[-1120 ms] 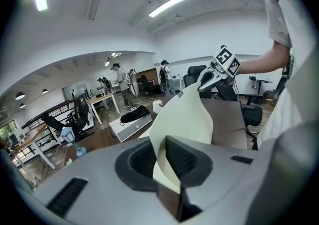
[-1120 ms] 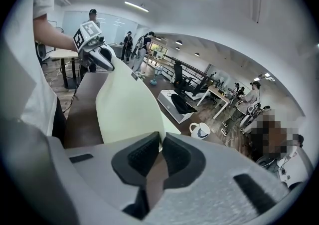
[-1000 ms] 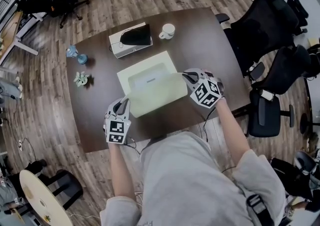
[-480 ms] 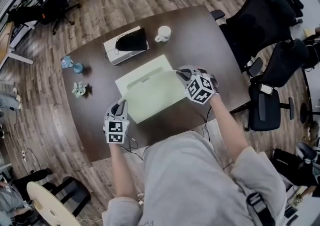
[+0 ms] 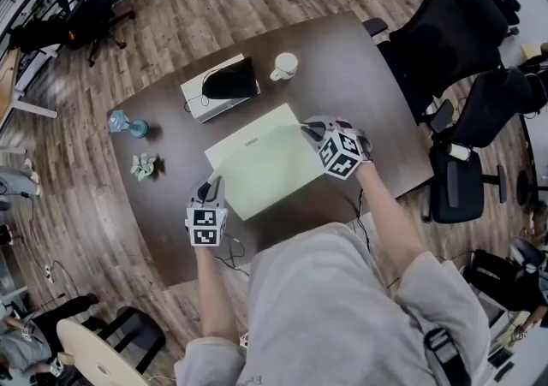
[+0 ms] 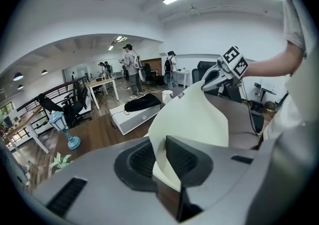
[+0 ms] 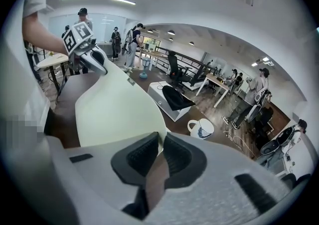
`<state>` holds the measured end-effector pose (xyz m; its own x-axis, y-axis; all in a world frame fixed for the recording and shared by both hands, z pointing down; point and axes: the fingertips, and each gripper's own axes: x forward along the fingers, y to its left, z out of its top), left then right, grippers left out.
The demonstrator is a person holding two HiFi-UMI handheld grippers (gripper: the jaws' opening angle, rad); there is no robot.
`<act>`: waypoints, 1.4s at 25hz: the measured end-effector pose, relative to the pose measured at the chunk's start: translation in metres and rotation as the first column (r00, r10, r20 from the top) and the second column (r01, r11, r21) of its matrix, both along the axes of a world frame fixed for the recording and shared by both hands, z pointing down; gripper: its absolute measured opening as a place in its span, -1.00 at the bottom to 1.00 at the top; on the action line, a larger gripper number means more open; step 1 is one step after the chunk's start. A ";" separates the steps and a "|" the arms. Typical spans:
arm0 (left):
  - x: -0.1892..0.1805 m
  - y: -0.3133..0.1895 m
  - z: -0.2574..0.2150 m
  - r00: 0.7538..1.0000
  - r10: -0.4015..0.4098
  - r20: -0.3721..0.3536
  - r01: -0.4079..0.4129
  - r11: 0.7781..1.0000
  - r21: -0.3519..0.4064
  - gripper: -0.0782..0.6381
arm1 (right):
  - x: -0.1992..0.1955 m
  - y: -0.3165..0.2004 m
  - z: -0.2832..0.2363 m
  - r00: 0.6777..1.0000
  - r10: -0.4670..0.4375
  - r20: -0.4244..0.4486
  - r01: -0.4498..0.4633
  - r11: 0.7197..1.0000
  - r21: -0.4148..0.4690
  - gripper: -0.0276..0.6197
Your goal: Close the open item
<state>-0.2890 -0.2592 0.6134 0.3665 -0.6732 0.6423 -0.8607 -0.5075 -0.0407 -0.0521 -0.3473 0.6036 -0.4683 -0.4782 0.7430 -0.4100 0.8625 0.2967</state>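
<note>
The left tongs (image 6: 160, 159) and right tongs (image 7: 160, 156) each pinch the half-lowered pale-green flexible plastic folder cover (image 5: 265, 162); the next move, I judge, is to lay it flat, then release.

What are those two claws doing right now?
Left gripper: closed on one edge of the pale cover.
Right gripper: closed on the cover's opposite edge.

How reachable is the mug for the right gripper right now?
Probably not yet: the right gripper is clamped on the pale cover. The table stretch toward the mug looks free otherwise.
</note>
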 end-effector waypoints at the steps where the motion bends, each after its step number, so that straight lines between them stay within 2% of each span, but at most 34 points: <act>1: 0.000 -0.003 0.002 1.000 0.001 -0.002 -0.001 1.000 -0.006 -0.66 | -0.001 -0.003 0.002 1.000 0.001 -0.003 -0.001 1.000 -0.004 -0.80; 14: -0.017 -0.043 0.043 0.999 -0.038 0.015 0.039 0.997 -0.063 -0.64 | -0.013 -0.040 0.040 1.000 -0.011 -0.026 0.010 0.998 -0.055 -0.79; 35: -0.029 -0.071 0.096 0.996 -0.090 -0.017 0.086 0.983 -0.164 -0.59 | -0.026 -0.069 0.092 0.996 -0.003 -0.090 -0.010 0.990 -0.137 -0.76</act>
